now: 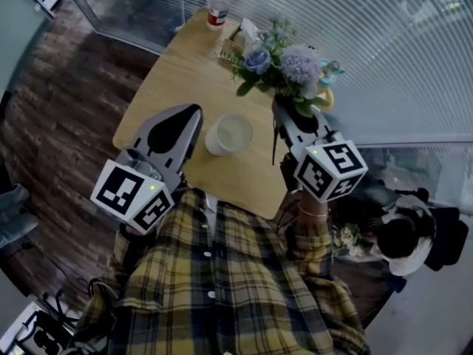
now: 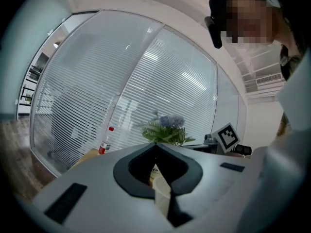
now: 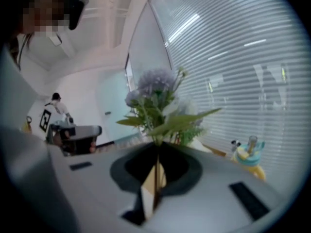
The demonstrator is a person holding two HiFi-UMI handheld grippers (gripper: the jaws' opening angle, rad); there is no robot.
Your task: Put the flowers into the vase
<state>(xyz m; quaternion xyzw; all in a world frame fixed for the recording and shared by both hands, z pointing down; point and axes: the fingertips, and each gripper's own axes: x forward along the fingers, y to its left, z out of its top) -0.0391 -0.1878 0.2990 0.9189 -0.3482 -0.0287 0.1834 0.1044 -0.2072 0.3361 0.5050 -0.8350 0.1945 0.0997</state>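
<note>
My right gripper [image 1: 279, 111] is shut on the stems of a bunch of flowers [image 1: 284, 65], blue and lilac blooms with green leaves, held up above the right side of the wooden table [image 1: 166, 87]. In the right gripper view the stems run between the closed jaws [image 3: 158, 147] and the flowers [image 3: 156, 93] rise straight ahead. The white vase [image 1: 229, 134] stands upright on the table, down and left of the bunch. My left gripper [image 1: 194, 111] hangs just left of the vase, shut and holding nothing. Its own view shows the flowers [image 2: 165, 130] ahead, beyond the closed tips [image 2: 155, 145].
A red-capped water bottle [image 1: 216, 6] and a small box [image 1: 240, 35] stand at the table's far end. A yellow and blue toy [image 1: 329, 80] sits to the right of the flowers. Glass walls with blinds [image 1: 384, 43] close off the far side. Another person [image 1: 403, 235] is at lower right.
</note>
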